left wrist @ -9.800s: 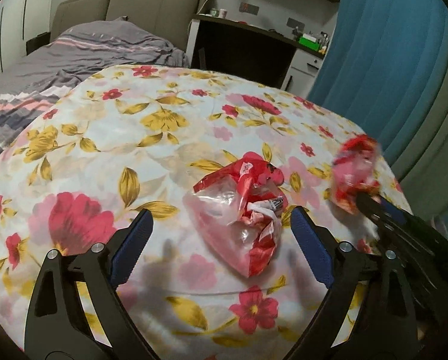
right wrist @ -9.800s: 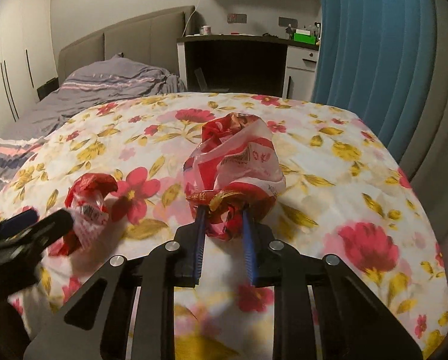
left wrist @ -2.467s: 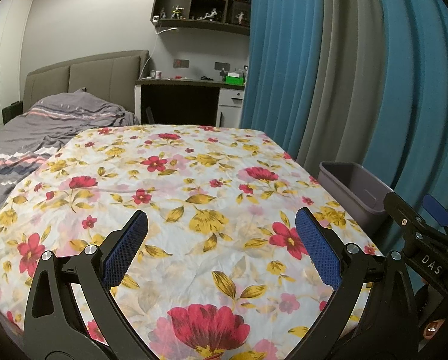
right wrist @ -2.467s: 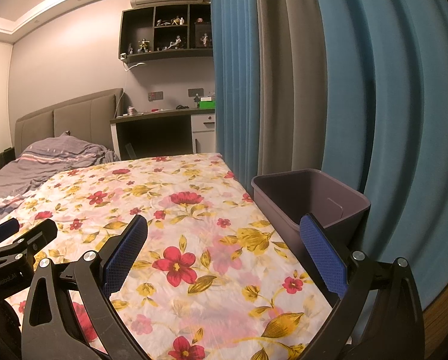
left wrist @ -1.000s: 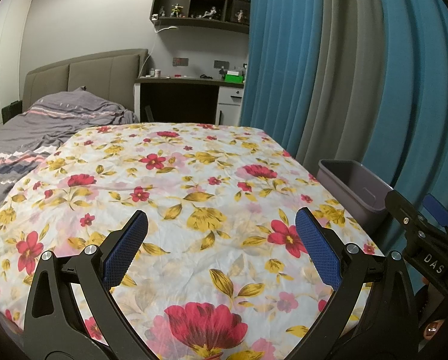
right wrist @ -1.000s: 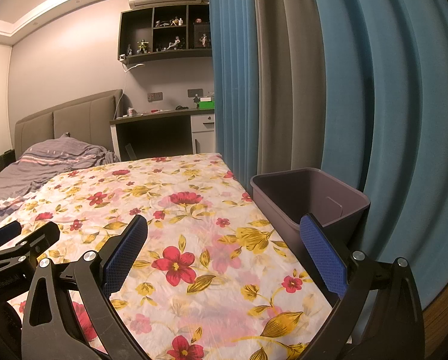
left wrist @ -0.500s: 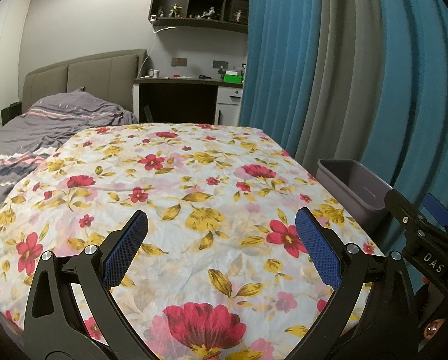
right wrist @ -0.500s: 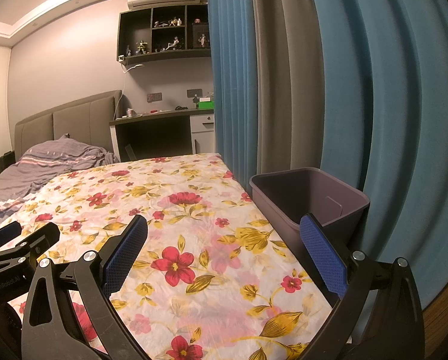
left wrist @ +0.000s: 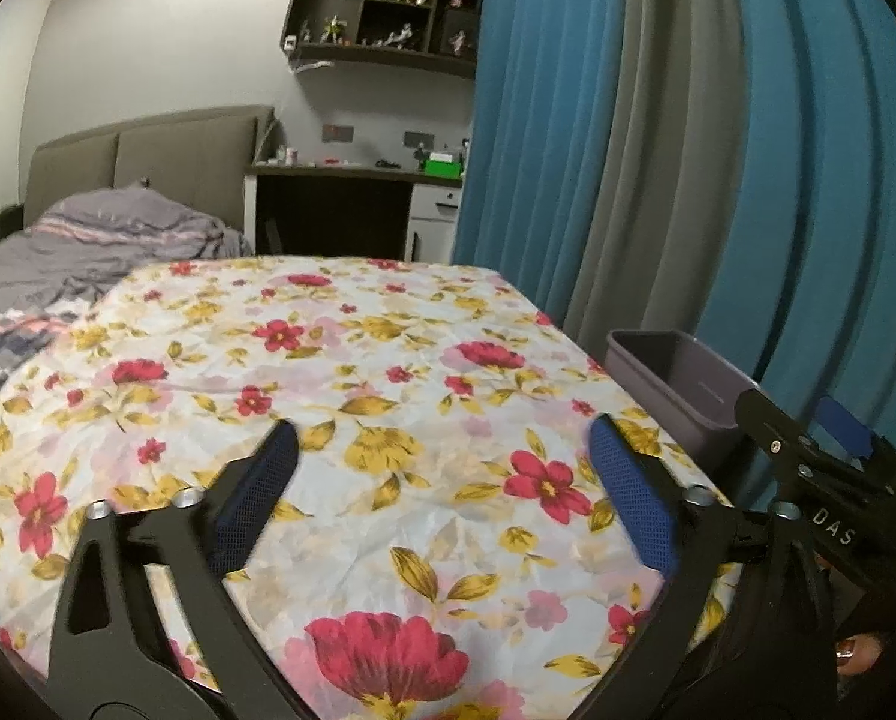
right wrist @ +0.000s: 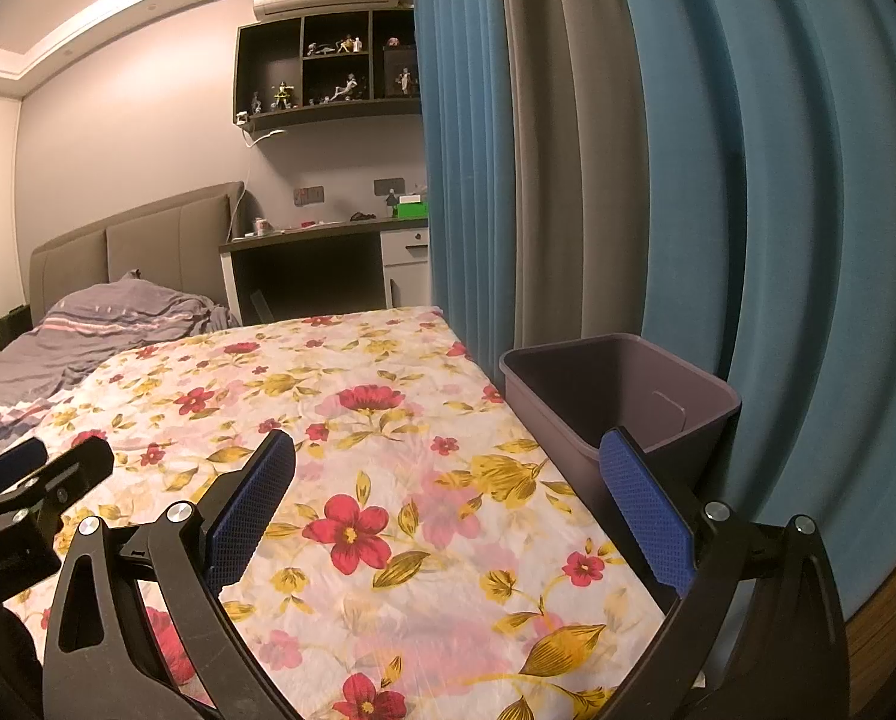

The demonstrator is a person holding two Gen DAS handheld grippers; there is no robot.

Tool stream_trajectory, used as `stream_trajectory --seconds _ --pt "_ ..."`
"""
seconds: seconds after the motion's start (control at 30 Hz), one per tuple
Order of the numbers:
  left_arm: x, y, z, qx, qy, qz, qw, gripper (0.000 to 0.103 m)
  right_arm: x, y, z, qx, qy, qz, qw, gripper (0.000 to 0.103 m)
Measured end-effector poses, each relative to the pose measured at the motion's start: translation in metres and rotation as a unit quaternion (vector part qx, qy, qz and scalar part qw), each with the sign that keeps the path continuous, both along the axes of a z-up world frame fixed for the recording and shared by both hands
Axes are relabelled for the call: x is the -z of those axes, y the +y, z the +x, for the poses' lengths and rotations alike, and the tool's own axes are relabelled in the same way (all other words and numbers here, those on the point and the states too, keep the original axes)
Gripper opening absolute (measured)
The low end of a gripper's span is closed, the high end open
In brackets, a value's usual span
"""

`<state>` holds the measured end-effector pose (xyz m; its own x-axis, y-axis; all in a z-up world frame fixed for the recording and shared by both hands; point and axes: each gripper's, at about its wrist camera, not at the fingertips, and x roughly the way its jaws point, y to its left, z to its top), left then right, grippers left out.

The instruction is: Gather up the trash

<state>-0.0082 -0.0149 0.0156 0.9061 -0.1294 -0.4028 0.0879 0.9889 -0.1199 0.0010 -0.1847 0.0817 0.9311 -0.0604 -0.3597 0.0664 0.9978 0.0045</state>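
Both claws are held spread wide with nothing between the pads: the left gripper (left wrist: 442, 492) is raised over the floral cloth (left wrist: 352, 396), and the right gripper (right wrist: 448, 501) is raised over the same cloth's right edge, just beside the purple bin (right wrist: 676, 384); the bin is stood against the blue curtain (right wrist: 778, 180) at the cloth's edge. Compared with ten seconds earlier, a change is seen: a red and white bag was then clamped in the right gripper and another was lying on the cloth ahead of the left gripper, whereas no trash is now visible on the cloth; over the last few seconds almost nothing has been moved. The bags are judged to have been dropped into the bin, though its floor cannot be seen; the collection is therefore judged finished or nearly so.
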Motion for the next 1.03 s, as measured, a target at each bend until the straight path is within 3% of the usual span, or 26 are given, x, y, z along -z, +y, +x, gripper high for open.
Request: stream_trajectory --seconds 0.1,0.47,1.03 --pt "-0.0002 -0.002 0.0009 -0.003 0.003 0.01 0.9999 0.068 -0.0003 -0.0003 -0.0002 -0.001 -0.001 0.001 1.0 0.097" --pt "-0.0043 0.0003 0.0027 -0.014 0.005 0.017 0.9997 0.067 -0.0008 0.0003 -0.0008 0.0 -0.002 0.0 1.0 0.097" --pt "-0.0079 0.001 0.0048 -0.028 0.01 0.031 0.9991 0.093 -0.0036 0.0033 -0.0015 0.003 -0.005 0.003 1.0 0.097"
